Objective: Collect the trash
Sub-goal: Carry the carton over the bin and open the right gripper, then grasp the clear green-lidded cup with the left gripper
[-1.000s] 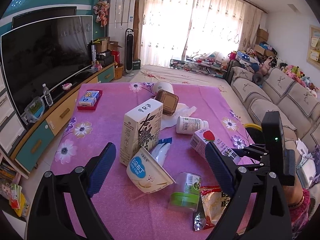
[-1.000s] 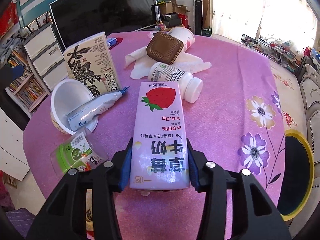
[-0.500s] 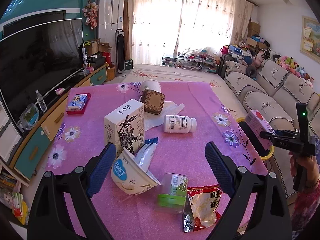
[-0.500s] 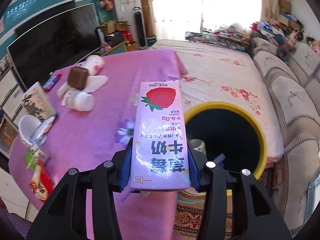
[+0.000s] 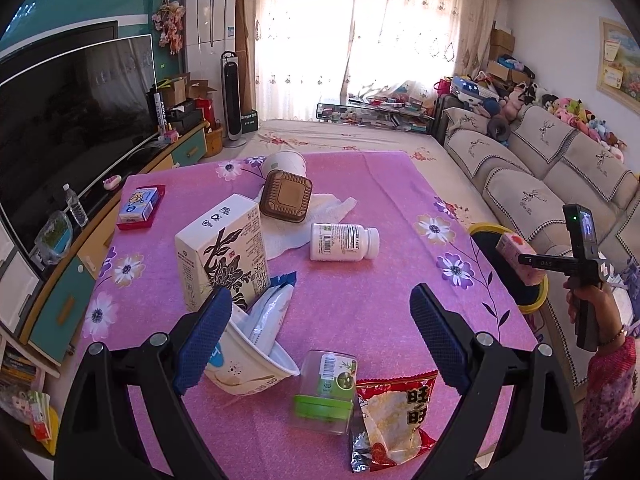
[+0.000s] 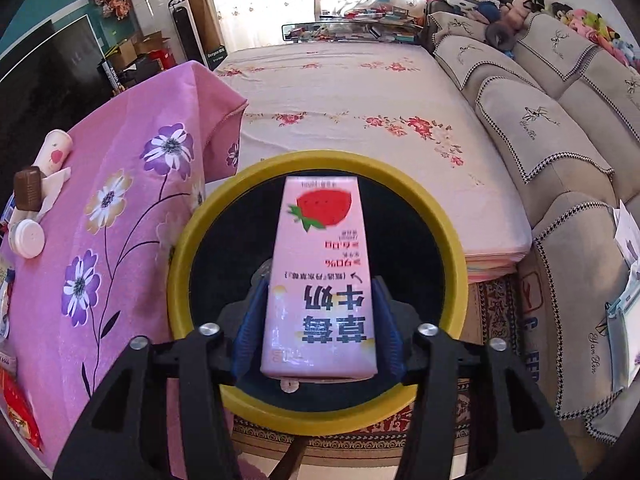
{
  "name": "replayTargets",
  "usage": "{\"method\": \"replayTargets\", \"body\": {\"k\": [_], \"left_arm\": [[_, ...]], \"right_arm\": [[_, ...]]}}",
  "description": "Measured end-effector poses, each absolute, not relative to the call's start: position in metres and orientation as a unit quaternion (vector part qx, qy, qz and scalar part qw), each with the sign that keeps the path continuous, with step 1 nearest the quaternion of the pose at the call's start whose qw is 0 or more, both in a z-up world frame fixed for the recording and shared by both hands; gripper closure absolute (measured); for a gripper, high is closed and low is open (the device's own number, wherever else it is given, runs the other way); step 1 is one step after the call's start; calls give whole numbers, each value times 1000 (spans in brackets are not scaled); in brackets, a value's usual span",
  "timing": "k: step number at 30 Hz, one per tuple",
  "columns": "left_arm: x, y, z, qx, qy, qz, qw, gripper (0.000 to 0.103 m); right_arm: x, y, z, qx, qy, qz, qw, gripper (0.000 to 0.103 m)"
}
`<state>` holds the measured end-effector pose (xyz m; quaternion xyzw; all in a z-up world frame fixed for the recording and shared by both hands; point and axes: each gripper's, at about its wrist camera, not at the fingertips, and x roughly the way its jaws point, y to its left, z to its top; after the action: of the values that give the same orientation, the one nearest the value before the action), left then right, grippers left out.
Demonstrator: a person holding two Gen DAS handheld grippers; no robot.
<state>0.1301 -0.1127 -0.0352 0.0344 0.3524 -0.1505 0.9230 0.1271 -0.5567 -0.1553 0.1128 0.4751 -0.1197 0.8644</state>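
Jaws of the right gripper (image 6: pixel 320 320) are clamped on the two long sides of a pink strawberry milk carton (image 6: pixel 320 280), blue pads pressed flat against it. The carton points forward along the fingers, printed face up, and hangs over the dark opening of a yellow-rimmed bin (image 6: pixel 180 248) that stands on the floor just beside the table's edge. In the left wrist view the same gripper (image 5: pixel 532 260) is held level out past the table's right side, gripped from below by the person's right hand (image 5: pixel 592 300), wrist bent upward, with the carton (image 5: pixel 516 256) over the bin rim (image 5: pixel 486 227).

Left gripper (image 5: pixel 320 344) jaws stand wide apart, holding nothing, and hover above the near end of the pink flowered tablecloth (image 5: pixel 360 184). Its left pad (image 5: pixel 202 340) lies in front of a tipped paper bowl (image 5: pixel 248 364) with a crumpled wrapper (image 5: pixel 272 312) inside. Between the jaws lie a clear cup with a green lid (image 5: pixel 326 392) and a red snack bag (image 5: pixel 394 412), touching. Farther off stand a patterned box (image 5: pixel 222 256), a white pill bottle (image 5: pixel 344 242) on its side, a brown square lid (image 5: pixel 286 196) on a white tissue (image 5: pixel 332 212), and a paper cup (image 5: pixel 284 162).
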Motion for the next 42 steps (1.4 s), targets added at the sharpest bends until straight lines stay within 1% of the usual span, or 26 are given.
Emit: {"method": "replayTargets", "body": {"k": [14,20,27,32,34,39,42], "left_arm": [[118,-119,-43,63,361,-156,917,14],[109,-117,-61,87,384,-155,906,14],[101,-114,-88,111,420,-167,885,30],[102,-112,-107,109,443,-175,873,37],[105,-111,-115,106,452,-177,868,42],[114,-112,-128,98,466,-178,861,44],[117,-115,-135,94,471,-183,858,48]], "right_arm": [[89,-533,-132,96,441,-123,884,39],[82,-521,-123,88,434,-110,890,39],[79,-508,-118,80,431,-98,893,38],[79,-502,-116,77,429,-93,895,38],[79,-500,-115,76,429,-93,895,38],[80,-499,-116,74,430,-90,895,38],[81,-496,-116,73,432,-88,895,38]]}}
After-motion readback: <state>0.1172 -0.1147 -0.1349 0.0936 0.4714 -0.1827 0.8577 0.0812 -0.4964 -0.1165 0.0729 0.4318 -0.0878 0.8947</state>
